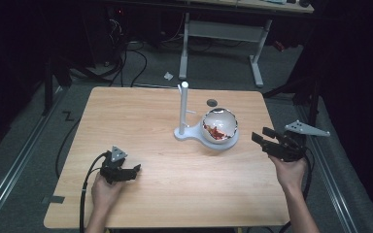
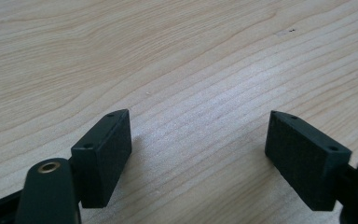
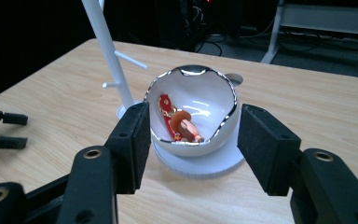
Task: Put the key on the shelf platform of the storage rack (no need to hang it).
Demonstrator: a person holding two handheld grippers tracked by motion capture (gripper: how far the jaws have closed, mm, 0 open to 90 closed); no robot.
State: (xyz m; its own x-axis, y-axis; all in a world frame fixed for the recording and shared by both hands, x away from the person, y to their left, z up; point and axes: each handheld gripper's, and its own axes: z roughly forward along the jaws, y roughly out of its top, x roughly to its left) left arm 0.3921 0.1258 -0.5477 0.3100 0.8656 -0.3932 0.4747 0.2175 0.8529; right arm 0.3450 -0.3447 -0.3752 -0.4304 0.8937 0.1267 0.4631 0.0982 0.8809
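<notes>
A white bowl with a silver rim (image 1: 220,125) (image 3: 193,109) stands on the round foot of a white stand with a tall post (image 1: 183,108) (image 3: 109,51) near the table's far middle. Red and orange pieces (image 3: 177,123) lie inside the bowl. My right gripper (image 1: 264,137) (image 3: 191,140) is held above the table's right edge, open, its jaws aimed at the bowl from a short way off, nothing between them. My left gripper (image 1: 136,171) (image 2: 198,154) rests low over the near left of the wooden table (image 2: 177,60), open and empty.
A small dark round spot (image 1: 212,102) lies on the table behind the bowl. Beyond the far edge stands another table's white frame (image 1: 223,34) with cables on the floor. The left gripper (image 3: 0,130) shows at the left of the right gripper view.
</notes>
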